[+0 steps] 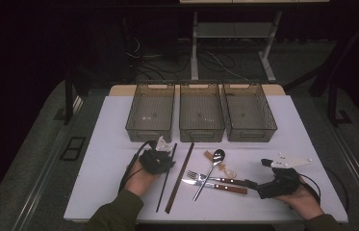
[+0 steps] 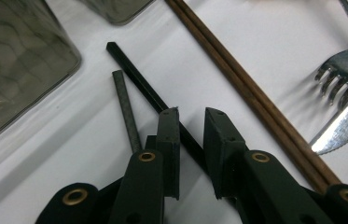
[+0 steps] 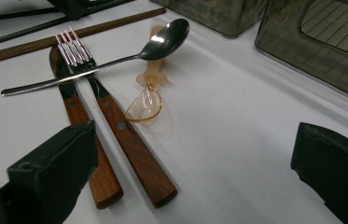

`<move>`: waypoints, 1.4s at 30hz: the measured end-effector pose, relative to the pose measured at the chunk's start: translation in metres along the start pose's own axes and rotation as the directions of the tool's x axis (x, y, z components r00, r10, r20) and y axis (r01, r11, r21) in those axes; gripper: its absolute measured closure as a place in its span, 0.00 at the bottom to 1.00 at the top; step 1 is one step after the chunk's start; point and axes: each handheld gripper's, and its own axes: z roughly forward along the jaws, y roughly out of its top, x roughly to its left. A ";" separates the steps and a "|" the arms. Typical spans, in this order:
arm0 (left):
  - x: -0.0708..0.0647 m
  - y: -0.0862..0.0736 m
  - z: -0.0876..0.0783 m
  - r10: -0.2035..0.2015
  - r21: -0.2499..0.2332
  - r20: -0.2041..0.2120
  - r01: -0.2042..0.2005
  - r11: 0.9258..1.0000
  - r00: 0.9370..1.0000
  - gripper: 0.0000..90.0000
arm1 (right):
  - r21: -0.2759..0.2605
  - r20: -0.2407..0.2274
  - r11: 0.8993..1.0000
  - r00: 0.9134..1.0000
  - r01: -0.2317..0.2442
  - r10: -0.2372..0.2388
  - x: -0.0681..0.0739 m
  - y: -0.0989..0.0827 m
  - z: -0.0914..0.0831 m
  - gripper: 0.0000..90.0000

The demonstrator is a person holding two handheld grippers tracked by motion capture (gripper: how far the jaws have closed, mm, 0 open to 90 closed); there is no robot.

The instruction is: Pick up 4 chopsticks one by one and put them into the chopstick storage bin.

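My left gripper [image 1: 166, 157] [image 2: 192, 116] rests low on the white table [image 1: 109, 159], its jaws a little apart. One black chopstick [image 2: 134, 72] runs between them without being pressed, and its grey-looking partner [image 2: 126, 105] lies just outside the left jaw. The black pair [image 1: 164, 185] lies beside a brown pair of chopsticks [image 1: 179, 178] [image 2: 237, 79]. My right gripper [image 1: 259, 174] [image 3: 195, 149] stands wide open by the wooden handles of a fork [image 1: 201, 176] [image 3: 76, 51] and a knife [image 1: 215, 186] [image 3: 71, 105], with nothing between its jaws. A metal spoon [image 1: 214, 161] [image 3: 162, 35] lies across them.
Three empty smoky plastic bins [image 1: 149, 134] [image 1: 201, 134] [image 1: 251, 134] stand in a row at the back of the table. A small pale translucent utensil [image 1: 224, 169] [image 3: 147, 100] lies under the spoon. Bare table stretches right of the cutlery.
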 end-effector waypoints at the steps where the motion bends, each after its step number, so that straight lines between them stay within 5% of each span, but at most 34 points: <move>1: 0.001 0.000 0.000 0.012 0.001 0.001 -0.012 1.000 1.000 0.84 | 0.000 0.000 1.000 1.000 0.000 0.000 0.000 0.000 0.000 0.01; 15: 0.007 -0.002 -0.007 0.008 0.000 -0.004 -0.008 1.000 1.000 0.92 | 0.000 0.000 1.000 1.000 -0.001 0.001 0.000 0.000 0.000 0.01; 17: 0.006 -0.002 -0.008 -0.017 -0.012 0.010 0.017 1.000 1.000 0.92 | 0.000 0.001 1.000 1.000 -0.001 0.001 0.000 0.000 0.000 0.01; 21: 0.008 0.003 -0.008 -0.033 -0.046 0.003 0.033 0.998 0.999 0.84 | 0.000 0.001 1.000 1.000 -0.001 0.001 0.000 0.000 0.000 0.01; 26: 0.019 0.014 -0.002 -0.102 -0.079 -0.033 0.099 0.992 0.994 0.70 | 0.002 0.001 1.000 1.000 0.004 -0.004 0.000 0.000 0.001 0.01; 31: 0.028 0.018 0.012 -0.135 -0.054 -0.034 0.133 0.990 0.990 0.65 | 0.006 0.002 1.000 1.000 -0.001 0.001 0.000 0.000 0.001 0.01; 42: 0.028 0.018 0.018 -0.111 -0.025 -0.058 0.109 0.994 0.992 0.77 | 0.005 0.002 1.000 1.000 0.005 -0.005 0.000 0.000 0.002 0.01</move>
